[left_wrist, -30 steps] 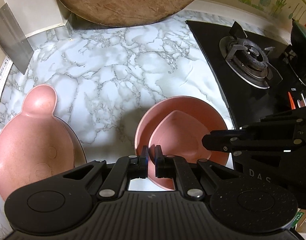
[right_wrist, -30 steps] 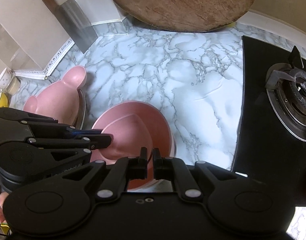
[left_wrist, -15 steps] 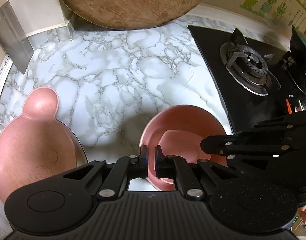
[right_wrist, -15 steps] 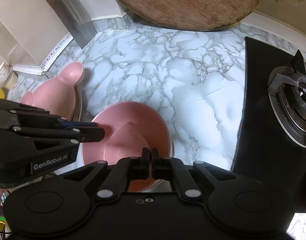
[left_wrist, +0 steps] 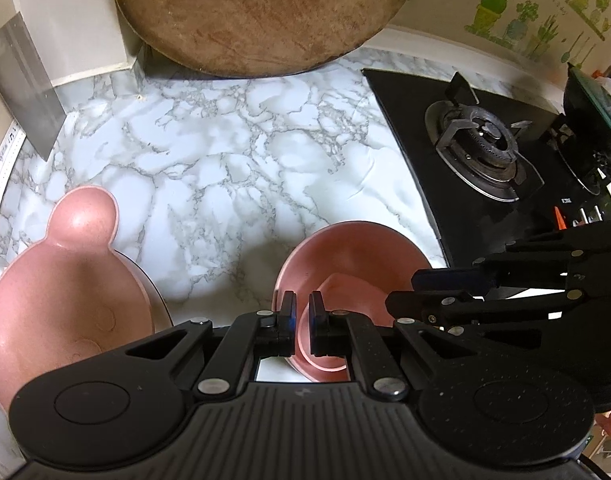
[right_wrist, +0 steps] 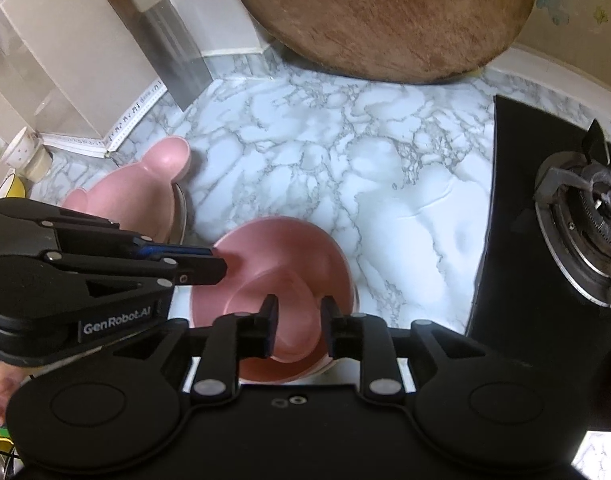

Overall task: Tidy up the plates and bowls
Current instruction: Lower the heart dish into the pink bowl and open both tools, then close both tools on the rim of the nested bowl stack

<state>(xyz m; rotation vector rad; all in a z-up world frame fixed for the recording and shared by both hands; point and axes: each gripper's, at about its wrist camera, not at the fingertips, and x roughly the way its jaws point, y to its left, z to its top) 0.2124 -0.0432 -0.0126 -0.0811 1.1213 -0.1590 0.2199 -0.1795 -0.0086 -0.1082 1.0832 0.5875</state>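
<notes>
A round pink bowl [left_wrist: 347, 248] sits on the marble counter with a smaller drop-shaped pink dish [left_wrist: 353, 300] inside it. My left gripper [left_wrist: 302, 312] is shut on the bowl's near left rim; in the right wrist view it [right_wrist: 221, 266] reaches in from the left. My right gripper [right_wrist: 300, 318] hangs over the dish [right_wrist: 289, 292], and its jaws are opening. The dish's near edge lies between the fingers, and the pads stand off it. A bear-shaped pink plate [left_wrist: 65, 280] [right_wrist: 145, 196] rests on a metal dish to the left.
A big round wooden board [left_wrist: 261, 12] leans on the back wall, with a cleaver [right_wrist: 173, 52] propped at the left. The black gas hob [left_wrist: 477, 148] borders the counter [left_wrist: 225, 160] on the right. A person's hand [right_wrist: 1, 388] shows at the lower left.
My right gripper's jaws have parted from shut to a clear gap over the inner dish. The left gripper stays clamped on the bowl's rim. Both views shifted only slightly.
</notes>
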